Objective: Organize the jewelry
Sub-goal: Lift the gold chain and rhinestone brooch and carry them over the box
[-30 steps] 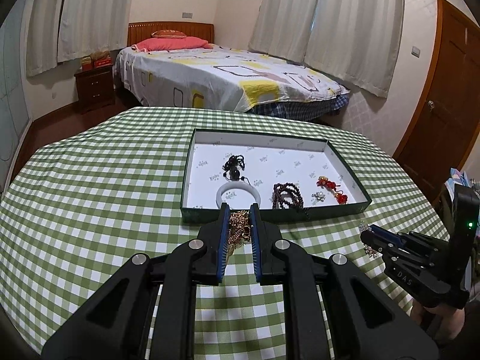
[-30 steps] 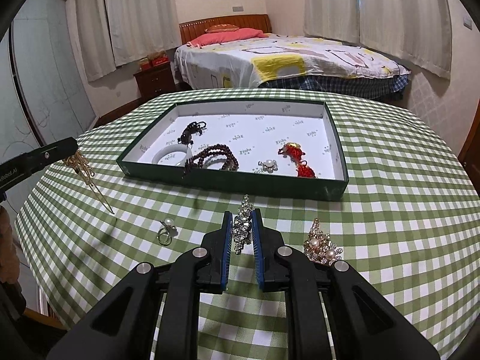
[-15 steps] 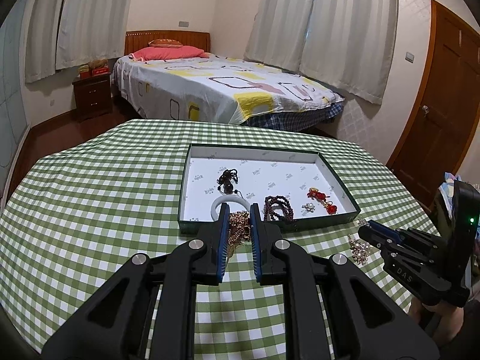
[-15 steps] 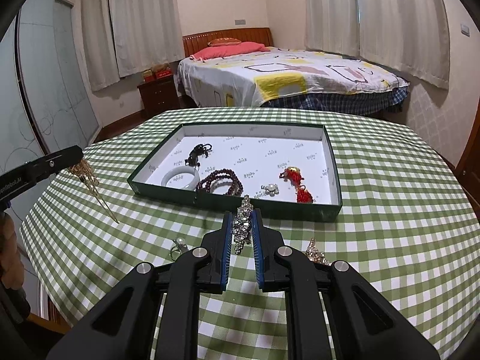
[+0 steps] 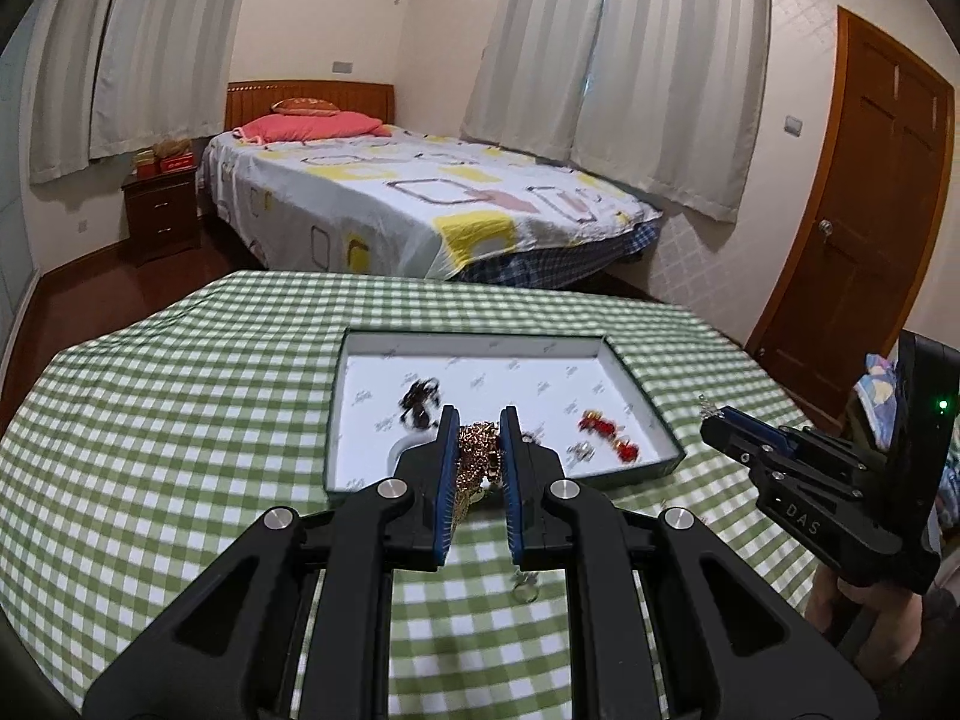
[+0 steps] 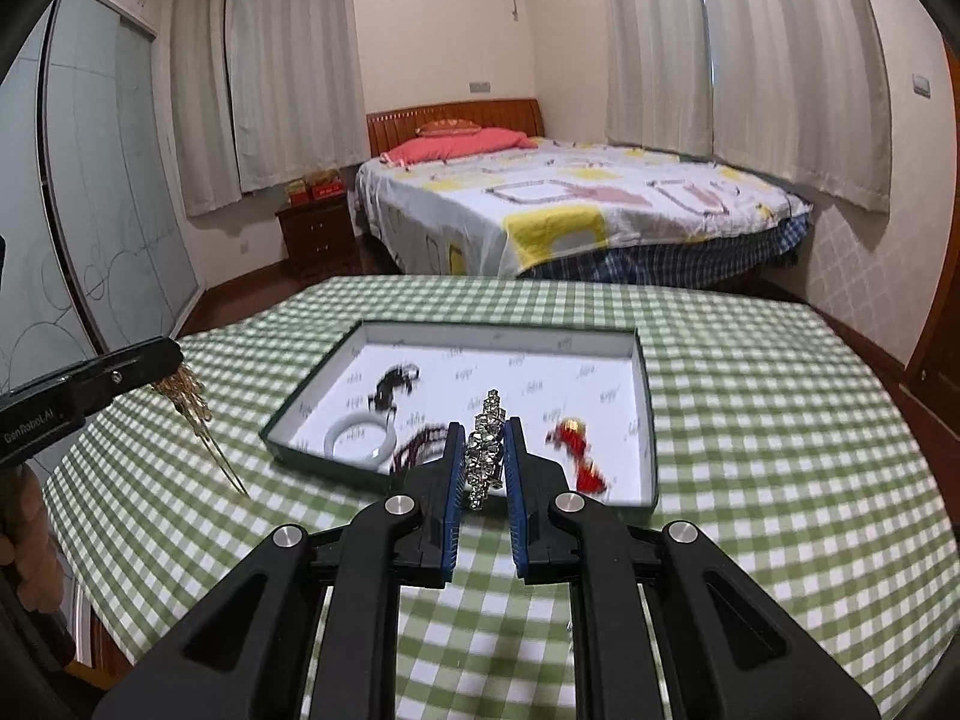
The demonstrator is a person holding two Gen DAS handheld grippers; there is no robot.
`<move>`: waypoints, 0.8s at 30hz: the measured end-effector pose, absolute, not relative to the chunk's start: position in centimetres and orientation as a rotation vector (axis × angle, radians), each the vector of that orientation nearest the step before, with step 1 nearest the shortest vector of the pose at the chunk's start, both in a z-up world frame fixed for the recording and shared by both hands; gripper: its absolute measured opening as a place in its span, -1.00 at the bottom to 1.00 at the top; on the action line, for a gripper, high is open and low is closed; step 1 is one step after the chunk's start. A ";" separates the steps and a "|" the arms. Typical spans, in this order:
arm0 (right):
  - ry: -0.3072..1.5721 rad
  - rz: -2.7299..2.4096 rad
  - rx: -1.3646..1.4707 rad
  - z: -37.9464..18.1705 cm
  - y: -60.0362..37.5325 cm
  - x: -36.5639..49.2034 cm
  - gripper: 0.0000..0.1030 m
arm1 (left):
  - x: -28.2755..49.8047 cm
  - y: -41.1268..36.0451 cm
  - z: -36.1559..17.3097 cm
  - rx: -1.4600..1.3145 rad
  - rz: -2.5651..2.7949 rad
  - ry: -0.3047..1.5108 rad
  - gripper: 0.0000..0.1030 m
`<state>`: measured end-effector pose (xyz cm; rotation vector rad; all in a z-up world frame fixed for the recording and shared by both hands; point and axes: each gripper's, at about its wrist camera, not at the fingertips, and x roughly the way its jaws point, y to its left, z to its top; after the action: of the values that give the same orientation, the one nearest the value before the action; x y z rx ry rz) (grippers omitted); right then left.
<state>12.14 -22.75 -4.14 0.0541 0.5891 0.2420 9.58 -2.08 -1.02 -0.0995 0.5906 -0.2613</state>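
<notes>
A green-walled tray [image 5: 651,405] with a white floor lies on the checked table; it also shows in the right wrist view [image 6: 647,396]. Inside lie a black ornament [image 5: 420,399], a white bangle [image 6: 359,438], dark beads [image 6: 420,447] and a red ornament [image 5: 606,429]. My left gripper [image 5: 475,429] is shut on a gold hairpin [image 5: 475,459], held high above the tray's near edge. My right gripper [image 6: 485,441] is shut on a silver rhinestone hairpin [image 6: 485,456], also raised in front of the tray.
A small ring [image 5: 527,591] lies on the green checked tablecloth [image 5: 150,450] below my left gripper. My right gripper's body [image 5: 840,480] shows at the right of the left wrist view. A bed [image 5: 420,204] and a wooden door [image 5: 870,210] stand behind the table.
Both grippers have risen and drawn back from the table, each still holding its hairpin. The tray now looks smaller and lower in both views.
</notes>
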 end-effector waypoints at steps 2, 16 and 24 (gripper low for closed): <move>0.568 0.242 0.048 -3.4 -22.7 12.6 -0.73 | 10.3 -2.4 -0.4 -0.104 -0.276 0.574 -0.73; 0.499 0.222 0.036 -1.5 -23.6 19.0 -0.73 | 18.1 -5.6 1.1 -0.102 -0.340 0.516 -0.73; 0.524 0.211 0.036 -3.5 -23.7 23.0 -0.73 | 23.7 -7.7 -2.2 -0.090 -0.337 0.555 -0.73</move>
<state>23.01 -23.67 -3.54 0.0364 0.5239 0.2106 23.73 -7.73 -2.17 -0.0899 0.5545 -0.3365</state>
